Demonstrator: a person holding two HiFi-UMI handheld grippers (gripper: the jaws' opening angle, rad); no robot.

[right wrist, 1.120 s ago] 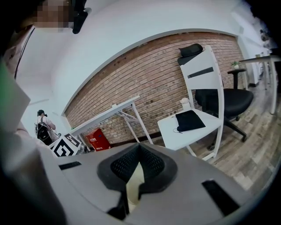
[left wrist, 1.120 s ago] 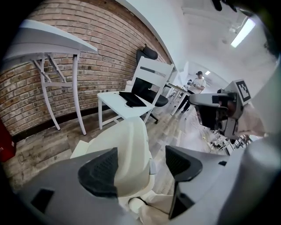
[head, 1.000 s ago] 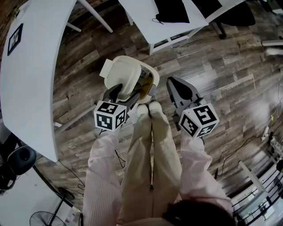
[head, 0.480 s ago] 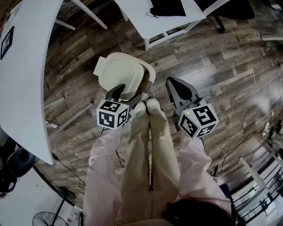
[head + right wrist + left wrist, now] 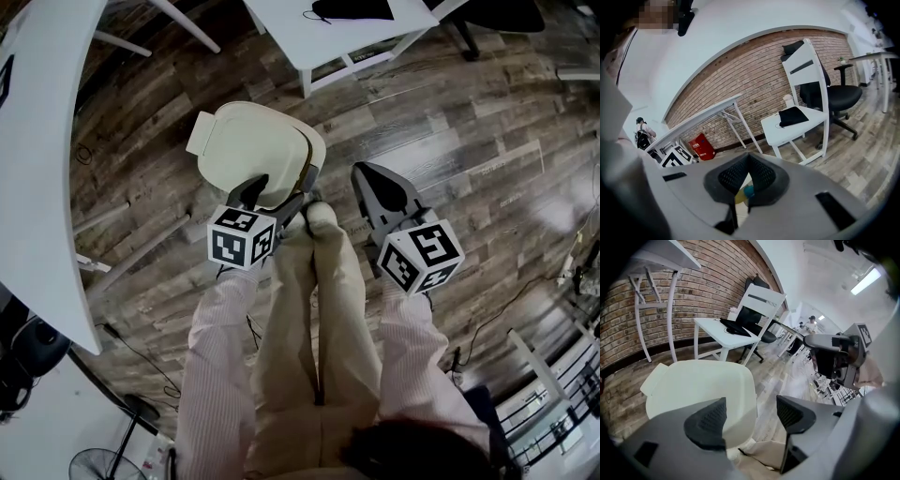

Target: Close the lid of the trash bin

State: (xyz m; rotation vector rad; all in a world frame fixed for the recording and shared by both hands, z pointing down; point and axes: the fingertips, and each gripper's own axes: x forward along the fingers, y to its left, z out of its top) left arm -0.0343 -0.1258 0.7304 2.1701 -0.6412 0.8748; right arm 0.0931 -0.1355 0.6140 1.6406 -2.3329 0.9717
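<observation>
In the head view the lid [image 5: 251,150] hides nearly all of the trash bin [image 5: 317,155] — only a dark sliver shows along its right rim. The frame's top edge cuts off the white table [image 5: 319,37] and the dark thing [image 5: 349,7] on its surface. In the right gripper view, something yellow and blue [image 5: 743,191] peeps through the gap under the fingers [image 5: 761,176] — too small to tell. In the left gripper view, a distant person [image 5: 812,323] at upper right is a mere speck.

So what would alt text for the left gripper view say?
The left gripper, jaws apart and empty, is at the near edge of a cream bin lid. Beyond: wood floor, a white table, a brick wall.
</observation>
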